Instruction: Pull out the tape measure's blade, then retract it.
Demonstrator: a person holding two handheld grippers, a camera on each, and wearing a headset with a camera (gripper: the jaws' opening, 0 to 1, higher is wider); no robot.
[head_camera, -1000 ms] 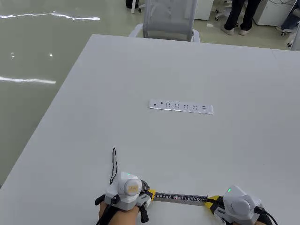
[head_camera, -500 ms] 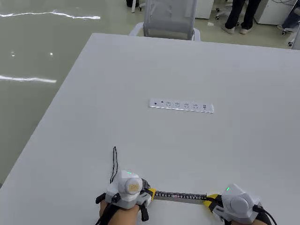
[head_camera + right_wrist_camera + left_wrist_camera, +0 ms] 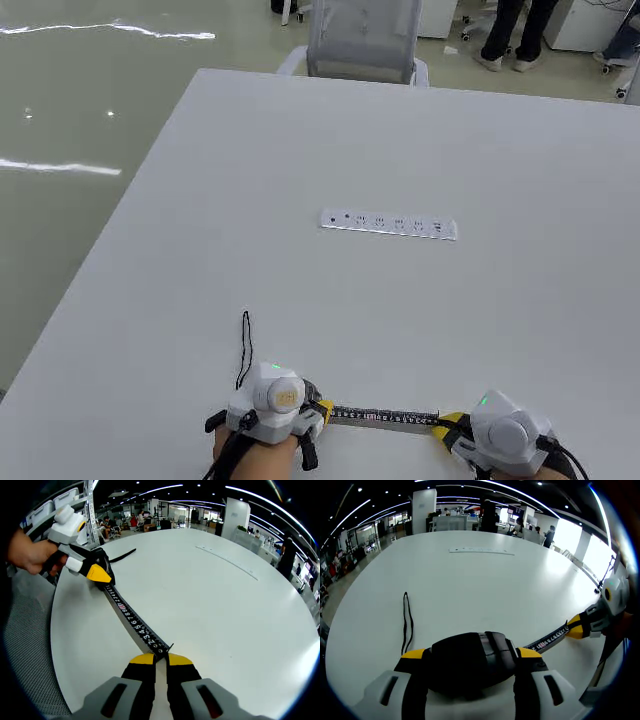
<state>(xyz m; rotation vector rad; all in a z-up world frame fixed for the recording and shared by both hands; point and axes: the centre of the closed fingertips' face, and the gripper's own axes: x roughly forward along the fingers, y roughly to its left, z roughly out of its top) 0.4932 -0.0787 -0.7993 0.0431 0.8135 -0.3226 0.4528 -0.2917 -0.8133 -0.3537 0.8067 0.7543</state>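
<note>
Your left gripper [image 3: 314, 402] is clamped across the tape measure's black case [image 3: 470, 662], and your right gripper [image 3: 156, 659] is pinched tight on the tip of the blade [image 3: 132, 620], which stretches between them along the near edge of the desk [image 3: 400, 150]. The case looks hard, smooth and fairly light, so grip it across its broad sides. The blade is probably thin, springy steel that kinks if twisted and whips back, so take it by the end hook.

White table [image 3: 250, 200], grey chair [image 3: 362, 40] (glossy floor [image 3: 80, 120])
</note>
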